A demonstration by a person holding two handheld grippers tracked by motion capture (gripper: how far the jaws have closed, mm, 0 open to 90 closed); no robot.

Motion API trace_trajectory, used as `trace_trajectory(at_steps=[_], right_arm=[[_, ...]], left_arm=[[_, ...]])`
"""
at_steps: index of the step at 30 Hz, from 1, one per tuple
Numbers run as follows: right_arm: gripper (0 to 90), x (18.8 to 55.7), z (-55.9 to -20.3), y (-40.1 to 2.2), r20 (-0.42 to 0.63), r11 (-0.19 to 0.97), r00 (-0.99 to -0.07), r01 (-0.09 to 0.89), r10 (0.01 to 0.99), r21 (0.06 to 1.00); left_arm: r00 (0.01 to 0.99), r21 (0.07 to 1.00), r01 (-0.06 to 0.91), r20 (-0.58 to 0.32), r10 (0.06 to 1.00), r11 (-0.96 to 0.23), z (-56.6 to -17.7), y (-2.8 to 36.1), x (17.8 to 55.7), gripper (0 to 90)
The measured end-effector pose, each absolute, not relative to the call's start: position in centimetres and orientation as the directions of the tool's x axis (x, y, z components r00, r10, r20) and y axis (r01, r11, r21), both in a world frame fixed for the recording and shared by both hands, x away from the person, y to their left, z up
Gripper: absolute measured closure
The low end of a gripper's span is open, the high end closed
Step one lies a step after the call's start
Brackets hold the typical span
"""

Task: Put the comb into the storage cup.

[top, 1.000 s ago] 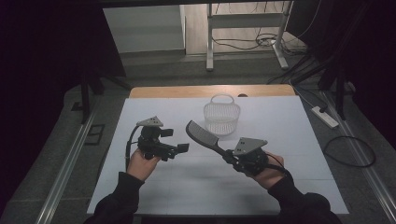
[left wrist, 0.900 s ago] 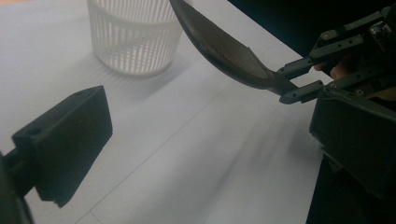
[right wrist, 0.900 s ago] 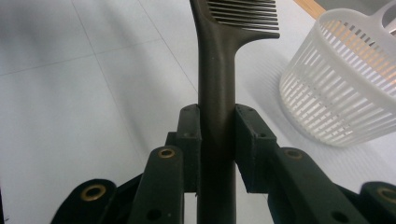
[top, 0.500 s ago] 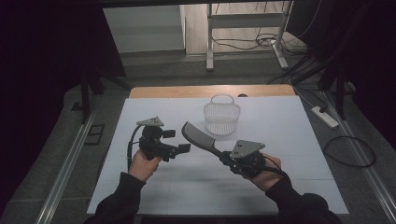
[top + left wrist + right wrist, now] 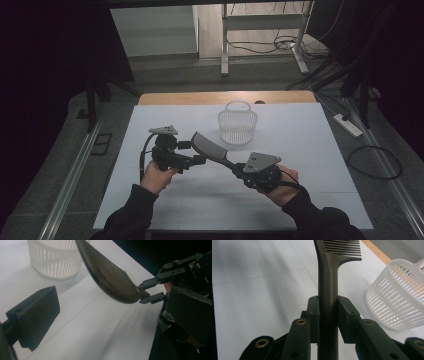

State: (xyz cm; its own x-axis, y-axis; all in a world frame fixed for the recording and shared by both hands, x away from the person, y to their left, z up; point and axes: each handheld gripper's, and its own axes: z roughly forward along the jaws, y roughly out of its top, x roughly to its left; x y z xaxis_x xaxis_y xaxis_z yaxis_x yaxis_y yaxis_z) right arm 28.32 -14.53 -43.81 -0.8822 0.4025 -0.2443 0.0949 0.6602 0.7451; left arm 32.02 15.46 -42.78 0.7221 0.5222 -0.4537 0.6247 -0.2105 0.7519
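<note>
Right tool (image 5: pixel 234 169) clamps a dark plastic wide-toothed comb (image 5: pixel 209 148) by its handle.
Left tool (image 5: pixel 198 154) gapes wide at nine o'clock; white slatted plastic basket (image 5: pixel 237 126) at twelve.

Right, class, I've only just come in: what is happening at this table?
A person at a white table holds a hand-held gripper in each hand. The right hand-held gripper is shut on the handle of a dark comb, which is raised off the table with its toothed end pointing toward the left hand-held gripper. That one sits beside the comb's head with its jaws open, gripping nothing. A white slatted basket stands just behind them.
</note>
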Motion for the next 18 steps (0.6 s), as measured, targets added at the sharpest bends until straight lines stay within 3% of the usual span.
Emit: trace_trajectory(at_steps=[11,13,18], right_arm=[[72.7,27.99,-43.94,-14.10,-0.271,0.671,-0.883,0.065,0.384,0.739],[72.7,27.99,-43.95,-14.10,-0.273,0.672,-0.882,0.064,0.384,0.738],[72.7,28.00,-43.99,-14.11,-0.287,0.678,-0.876,0.060,0.388,0.733]], left_arm=[[0.724,0.740,0.637,-0.477,0.498,-0.217,-42.78,14.69,32.14,0.0],[0.723,0.738,0.640,-0.482,0.496,-0.216,-42.78,14.73,32.08,5.6],[0.709,0.724,0.662,-0.520,0.476,-0.194,-42.69,15.06,32.04,32.2]])
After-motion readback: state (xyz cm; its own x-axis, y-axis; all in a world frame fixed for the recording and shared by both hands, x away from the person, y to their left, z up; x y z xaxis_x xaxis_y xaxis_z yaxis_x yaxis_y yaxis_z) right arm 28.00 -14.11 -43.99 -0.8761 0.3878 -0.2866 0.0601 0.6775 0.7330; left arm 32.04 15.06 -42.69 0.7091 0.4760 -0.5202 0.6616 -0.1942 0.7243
